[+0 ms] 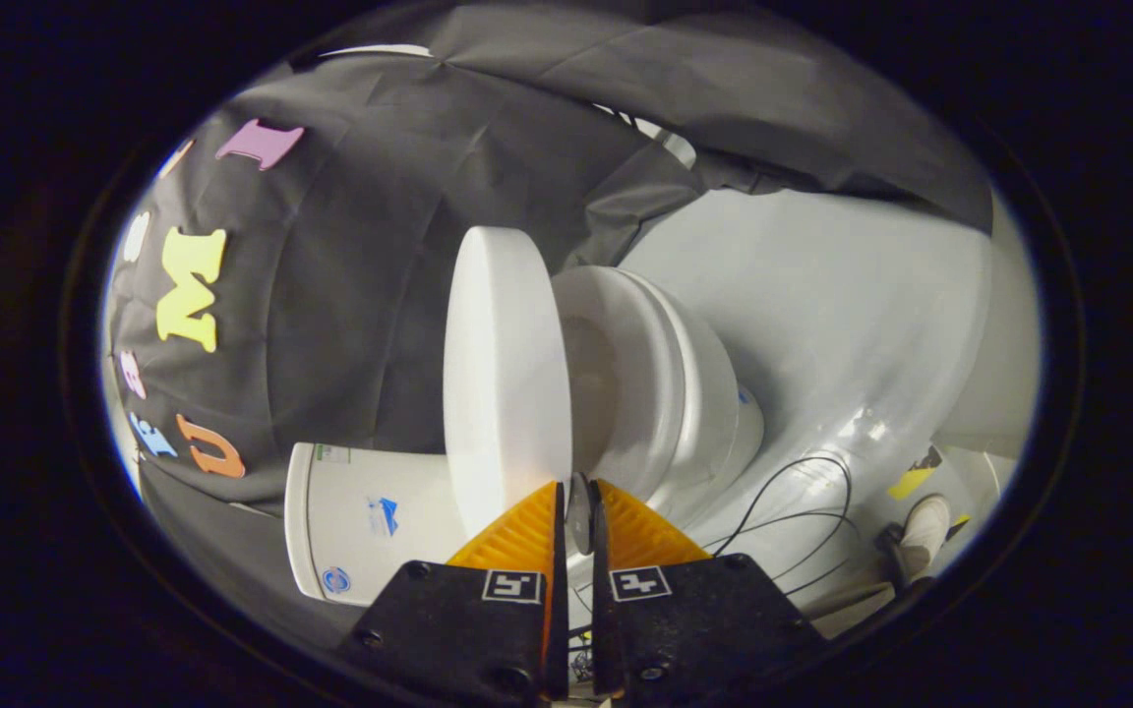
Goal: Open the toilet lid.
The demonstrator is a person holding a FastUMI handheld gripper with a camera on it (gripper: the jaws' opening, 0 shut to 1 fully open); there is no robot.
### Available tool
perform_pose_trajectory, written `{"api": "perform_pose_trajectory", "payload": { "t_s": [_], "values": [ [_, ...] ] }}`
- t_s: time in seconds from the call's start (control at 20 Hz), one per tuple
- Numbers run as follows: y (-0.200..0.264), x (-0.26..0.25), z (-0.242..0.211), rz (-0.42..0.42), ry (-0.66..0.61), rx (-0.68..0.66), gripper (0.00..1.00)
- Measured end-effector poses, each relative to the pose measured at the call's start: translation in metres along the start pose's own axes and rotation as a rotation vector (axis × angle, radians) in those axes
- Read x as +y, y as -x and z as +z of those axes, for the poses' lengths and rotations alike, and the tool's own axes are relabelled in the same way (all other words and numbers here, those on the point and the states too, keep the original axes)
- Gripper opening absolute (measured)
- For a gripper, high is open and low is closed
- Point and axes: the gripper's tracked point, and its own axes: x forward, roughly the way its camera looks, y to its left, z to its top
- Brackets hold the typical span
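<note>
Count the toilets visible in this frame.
1. The toilet sits just ahead of the gripper, its lid raised away from the seat. The fingers are pinched on a thin tab at the lid's edge. More could be hidden behind the cloth.

Glossy ceramic toilet [694, 393], matt lid [503, 383]

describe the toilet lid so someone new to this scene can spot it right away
Start at the white toilet on the pale floor, in front of the black cloth wall. The toilet lid is the thick white disc raised off the bowl, just beyond the gripper, whose fingers are closed on a thin tab at its edge. Unlike the white tank beside it, it is plain and unmarked.
</note>
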Motion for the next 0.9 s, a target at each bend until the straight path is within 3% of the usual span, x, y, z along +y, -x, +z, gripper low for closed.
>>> {"api": "perform_pose_trajectory", "payload": {
  "t_s": [0.35, 0.9],
  "values": [
    [0.012, 0.025, -0.003, 0.001, 0.036, -0.022, 0.12],
    [0.034, 0.088, -0.019, -0.016, 0.210, -0.067, 0.12]
  ]
}}
